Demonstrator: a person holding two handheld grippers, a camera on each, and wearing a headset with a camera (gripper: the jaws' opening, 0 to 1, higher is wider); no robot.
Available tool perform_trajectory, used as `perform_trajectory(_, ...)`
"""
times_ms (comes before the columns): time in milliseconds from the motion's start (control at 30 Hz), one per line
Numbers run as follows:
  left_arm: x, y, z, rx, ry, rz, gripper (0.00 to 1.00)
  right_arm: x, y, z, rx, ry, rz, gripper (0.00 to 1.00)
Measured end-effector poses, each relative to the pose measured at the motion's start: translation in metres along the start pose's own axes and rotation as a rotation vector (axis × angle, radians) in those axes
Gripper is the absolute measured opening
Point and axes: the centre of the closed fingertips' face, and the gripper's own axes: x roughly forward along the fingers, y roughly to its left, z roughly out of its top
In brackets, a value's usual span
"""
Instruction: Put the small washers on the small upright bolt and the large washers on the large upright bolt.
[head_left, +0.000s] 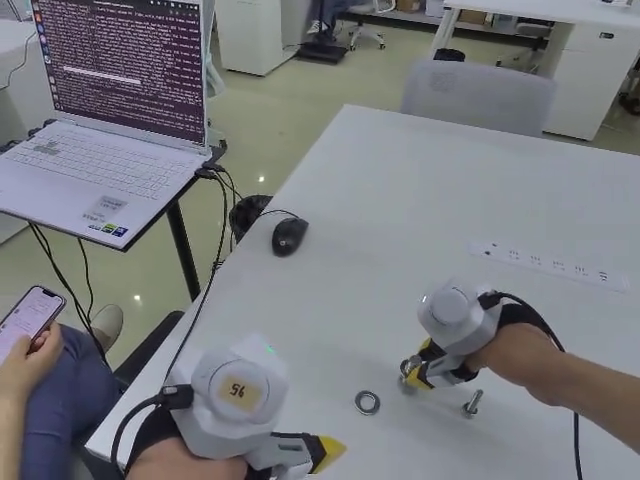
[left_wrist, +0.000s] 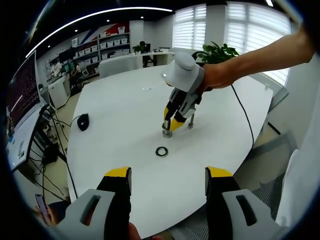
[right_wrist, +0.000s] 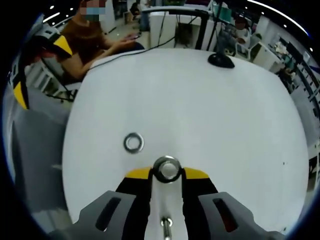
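Head view:
- right gripper (head_left: 417, 375) tipped down, tips at top of large bolt (head_left: 406, 368)
- loose washer (head_left: 358, 402) flat on table (head_left: 420, 200), just beside large bolt on the side facing left gripper (head_left: 325, 452)
- small bolt (head_left: 472, 403) upright, just beside large bolt on the opposite side from loose washer
- mouse (head_left: 289, 236) well apart from large bolt, near far table edge

Left gripper view:
- left gripper (left_wrist: 168, 180) jaws spread wide, nothing between them
- loose washer (left_wrist: 156, 151) straight ahead, between own jaws and large bolt (left_wrist: 166, 131), nearer the bolt
- right gripper (left_wrist: 170, 122) slanting down onto large bolt
- small bolt (left_wrist: 191, 120) just beside large bolt, partly behind right gripper

Right gripper view:
- right gripper (right_wrist: 166, 174) clamped on held washer (right_wrist: 156, 170), rim pinched between yellow tips, hole facing camera
- cannot tell if held washer is already over large bolt shank or just above it
- loose washer (right_wrist: 127, 142) near, ahead of tips and off to one side

Judgement:
- probably seating held washer on large bolt now
- for loose washer: lies flat, hole axis vertical like both bolts, free left gripper nearer
- needs edge pinch off smooth table, may slide away
- looks close in size to held washer, so likely large bolt, not sure
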Motion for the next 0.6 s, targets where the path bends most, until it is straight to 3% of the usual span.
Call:
perform_trajectory(300, 0.001, -0.002, -0.001, 0.0, 0.004, -0.003, 0.59, 0.015, -0.001, -0.008, 0.05, 0.019, -0.009, 0.24)
perform_trajectory(600, 0.001, -0.002, -0.001, 0.002, 0.001, -0.005, 0.59, 0.012, 0.003, -0.015, 0.043, 0.03, -0.019, 0.24)
